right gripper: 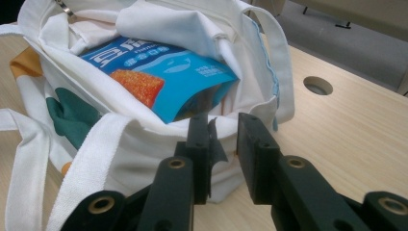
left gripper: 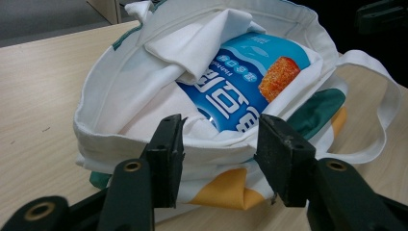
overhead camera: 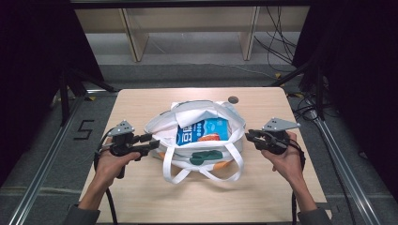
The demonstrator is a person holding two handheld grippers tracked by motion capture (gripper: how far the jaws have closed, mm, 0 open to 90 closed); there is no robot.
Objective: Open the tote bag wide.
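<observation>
A white tote bag [overhead camera: 197,116] with green and orange patches lies in the middle of the table, its mouth open toward me. A blue snack packet [overhead camera: 202,131] sits inside it, partly under a fold of white cloth. My left gripper [overhead camera: 149,142] is at the bag's left side. In the left gripper view it [left gripper: 219,126] stands open, jaws wide apart just before the bag [left gripper: 125,96] rim, the packet [left gripper: 240,82] beyond. My right gripper [overhead camera: 248,136] is at the bag's right edge. It [right gripper: 223,122] is open by a narrow gap at the bag [right gripper: 144,144] rim, near the packet [right gripper: 163,72].
The bag's two white handles [overhead camera: 176,168] loop onto the wooden table [overhead camera: 141,103] toward me. A round cable hole [overhead camera: 233,100] lies behind the bag. Beyond the table stand a wooden shelf frame [overhead camera: 133,37], cables and black stands on the floor.
</observation>
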